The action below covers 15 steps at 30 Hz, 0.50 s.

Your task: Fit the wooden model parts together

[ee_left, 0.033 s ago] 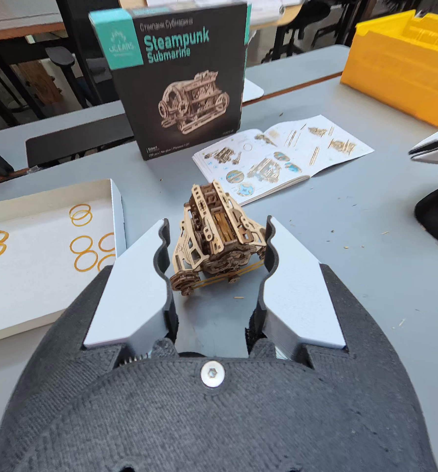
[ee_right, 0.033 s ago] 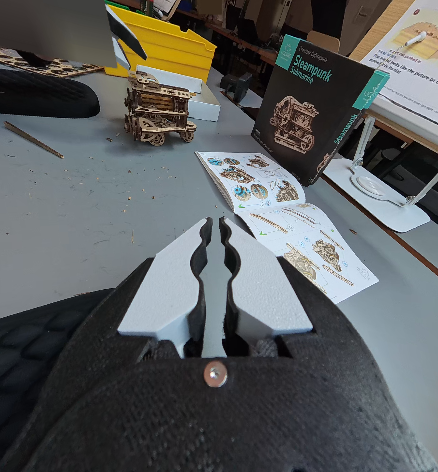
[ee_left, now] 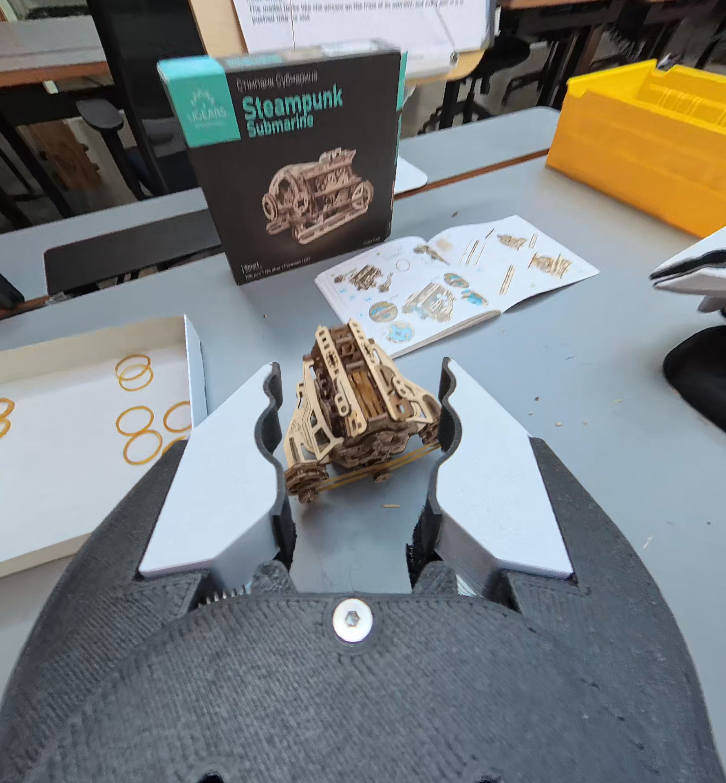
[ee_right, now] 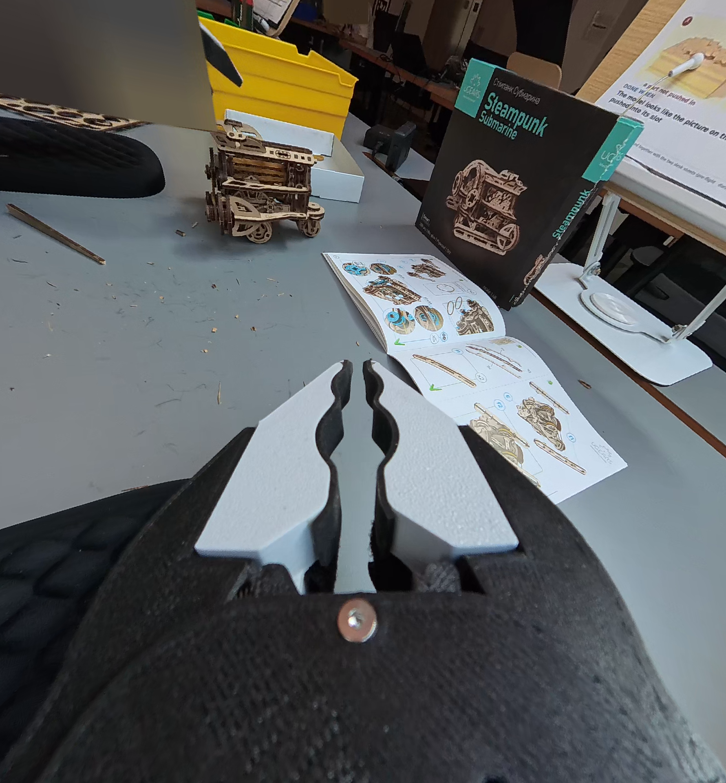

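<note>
Left gripper (ee_left: pixel 359 406) released, jaws wide, straddling the wooden submarine model (ee_left: pixel 359 417), likely lining up a grab; right gripper (ee_right: pixel 357 368) nearly clenched on nothing, parked beside the instruction booklet (ee_right: pixel 471 364).

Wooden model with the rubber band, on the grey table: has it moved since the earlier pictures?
No. The wooden model stands at the same spot beside the open white booklet.

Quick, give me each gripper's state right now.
Left gripper: open, straddling the wooden model, not clamping it.
Right gripper: nearly closed, holding nothing.
</note>
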Each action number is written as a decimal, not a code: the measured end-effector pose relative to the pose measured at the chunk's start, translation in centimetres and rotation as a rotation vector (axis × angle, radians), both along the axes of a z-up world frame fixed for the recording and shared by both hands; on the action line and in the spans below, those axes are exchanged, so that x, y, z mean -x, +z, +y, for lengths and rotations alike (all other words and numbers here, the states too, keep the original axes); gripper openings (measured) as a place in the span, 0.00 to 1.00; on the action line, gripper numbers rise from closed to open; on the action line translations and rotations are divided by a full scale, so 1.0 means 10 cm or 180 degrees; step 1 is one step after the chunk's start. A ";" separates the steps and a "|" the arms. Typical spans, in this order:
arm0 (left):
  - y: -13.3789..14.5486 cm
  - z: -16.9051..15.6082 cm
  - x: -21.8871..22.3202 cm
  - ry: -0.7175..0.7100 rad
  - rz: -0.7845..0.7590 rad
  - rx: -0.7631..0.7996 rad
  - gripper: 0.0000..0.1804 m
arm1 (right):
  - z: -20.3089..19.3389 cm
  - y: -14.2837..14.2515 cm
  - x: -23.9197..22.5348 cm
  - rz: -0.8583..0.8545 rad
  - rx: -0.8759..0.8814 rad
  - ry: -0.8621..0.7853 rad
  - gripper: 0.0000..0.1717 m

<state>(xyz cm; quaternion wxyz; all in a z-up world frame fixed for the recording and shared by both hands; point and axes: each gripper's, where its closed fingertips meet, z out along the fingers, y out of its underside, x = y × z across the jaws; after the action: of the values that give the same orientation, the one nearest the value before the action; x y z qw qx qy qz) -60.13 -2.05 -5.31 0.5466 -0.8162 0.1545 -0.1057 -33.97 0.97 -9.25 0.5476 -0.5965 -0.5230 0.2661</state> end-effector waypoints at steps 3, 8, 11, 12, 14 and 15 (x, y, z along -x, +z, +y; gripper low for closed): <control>0.51 0.02 -0.05 -0.0099 -0.0164 -0.0340 0.42 | 0.02 0.01 -0.01 0.0042 0.0031 -0.0025 0.03; 1.47 0.10 -0.19 -0.0110 0.0098 -0.0977 0.47 | 0.12 0.04 -0.10 0.0153 0.0112 -0.0131 0.03; 1.83 0.20 -0.31 -0.0063 0.0189 -0.1185 0.50 | 0.22 0.07 -0.19 0.0152 0.0037 -0.0251 0.03; 1.91 0.23 -0.37 -0.0071 0.0138 -0.1198 0.50 | 0.24 0.08 -0.22 0.0166 0.0059 -0.0269 0.03; 2.02 0.29 -0.46 -0.0071 0.0019 -0.1222 0.50 | 0.31 0.10 -0.27 0.0234 0.0126 -0.0350 0.03; 2.06 0.32 -0.48 -0.0060 -0.0019 -0.1232 0.49 | 0.38 0.08 -0.32 0.0233 0.0182 -0.0490 0.03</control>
<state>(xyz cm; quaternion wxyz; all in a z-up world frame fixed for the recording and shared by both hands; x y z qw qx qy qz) -55.35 1.11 15.31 0.6928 -0.6940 0.1780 -0.0816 -30.81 4.81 -8.44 0.5679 -0.6402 -0.4474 0.2596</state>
